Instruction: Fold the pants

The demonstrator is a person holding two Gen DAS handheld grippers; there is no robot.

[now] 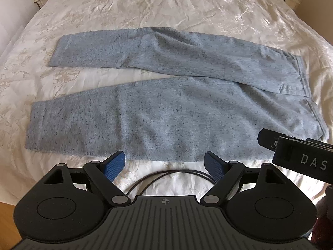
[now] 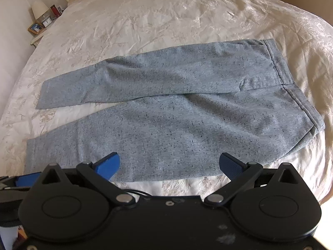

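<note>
The speckled grey-blue knit pants (image 1: pixel 158 95) lie spread flat and unfolded across the frame's middle on the cream satin bedspread (image 1: pixel 145 6), both legs apart, while the left gripper (image 1: pixel 165 164) and right gripper (image 2: pixel 169 164) hang spread and empty at the lower edge.

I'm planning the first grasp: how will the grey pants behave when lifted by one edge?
The pants look soft and fuzzy, lying creased and flat on the bed, so they will likely drape and sag. Only the pinched spot should rise; the legs would probably trail. The knit probably grips well.
</note>
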